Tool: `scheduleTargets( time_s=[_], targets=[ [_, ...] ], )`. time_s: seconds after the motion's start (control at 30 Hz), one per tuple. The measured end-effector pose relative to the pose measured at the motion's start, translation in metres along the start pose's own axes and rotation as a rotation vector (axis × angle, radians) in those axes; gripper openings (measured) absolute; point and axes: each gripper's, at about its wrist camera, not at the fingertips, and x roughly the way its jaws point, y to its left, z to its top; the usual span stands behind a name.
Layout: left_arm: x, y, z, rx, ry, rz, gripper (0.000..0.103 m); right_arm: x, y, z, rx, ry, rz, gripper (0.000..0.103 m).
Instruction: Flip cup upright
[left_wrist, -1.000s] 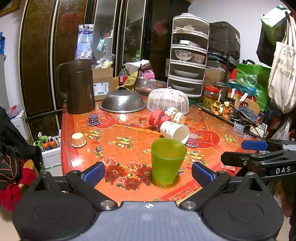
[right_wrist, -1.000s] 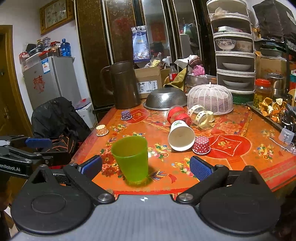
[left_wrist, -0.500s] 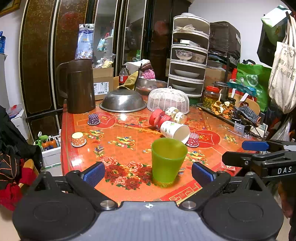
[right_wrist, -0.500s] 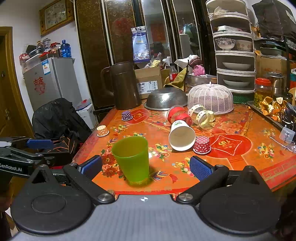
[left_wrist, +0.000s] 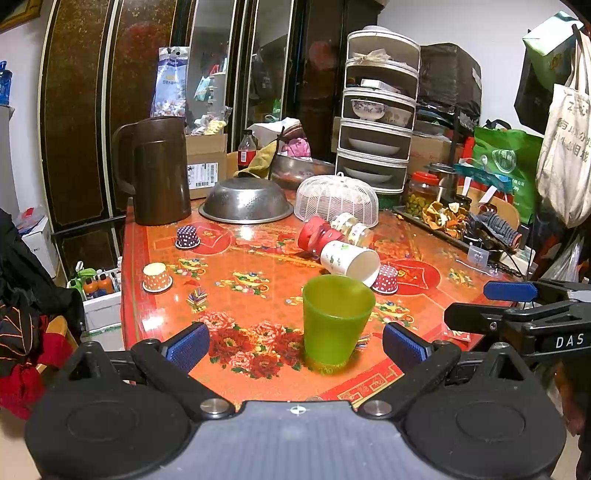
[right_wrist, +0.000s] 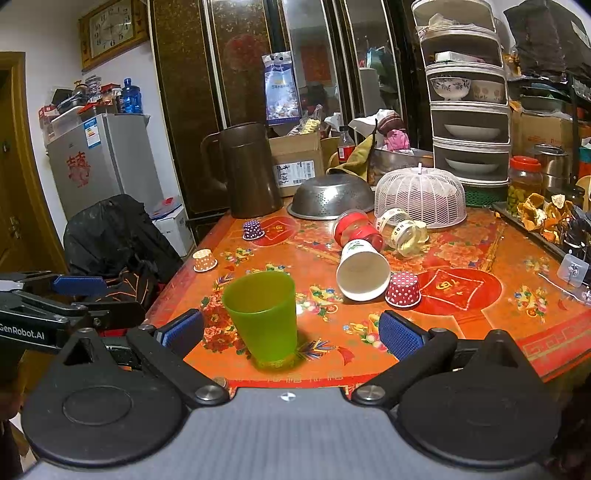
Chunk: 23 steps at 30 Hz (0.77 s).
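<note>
We hold the left gripper (left_wrist: 296, 345) at the near table edge with its blue pads spread wide and nothing between them but air. The right gripper (right_wrist: 291, 332) is likewise released, pads wide apart, gripping nothing. In the left wrist view the right gripper (left_wrist: 511, 295) appears at 3 o'clock, off the table's right edge.

The green cup (left_wrist: 337, 318) stands upright, mouth up, on the red floral table (left_wrist: 258, 266) near its front edge. It sits between our left pads at about 1 o'clock from their midpoint, touching neither. In the right wrist view the green cup (right_wrist: 263, 318) lies toward 11 o'clock, nearer the left pad.

Beyond it, at 1 o'clock, a white paper cup (left_wrist: 349, 260) lies on its side, mouth toward us. A red polka-dot cupcake liner (left_wrist: 385, 279) sits inverted just beside its rim. Behind the paper cup lie a red-lidded jar (left_wrist: 317, 236) and a clear jar (left_wrist: 351, 230), both tipped over.

At 10 o'clock sit an orange liner (left_wrist: 157, 277) and, farther back, a purple liner (left_wrist: 187, 237).

At the far edge stand a brown pitcher (left_wrist: 157, 171), an inverted steel colander (left_wrist: 245, 201) and a white mesh food cover (left_wrist: 337, 199).
</note>
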Motion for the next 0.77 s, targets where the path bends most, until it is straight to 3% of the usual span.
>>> scheduleTargets(
  time_s=[0.77],
  targets=[
    [0.0031,0.0026,0.0016,-0.012,-0.007,0.019,0.101,0.0016,0.0011,-0.0015,0.000,0.003,0.003,0.102]
  ],
)
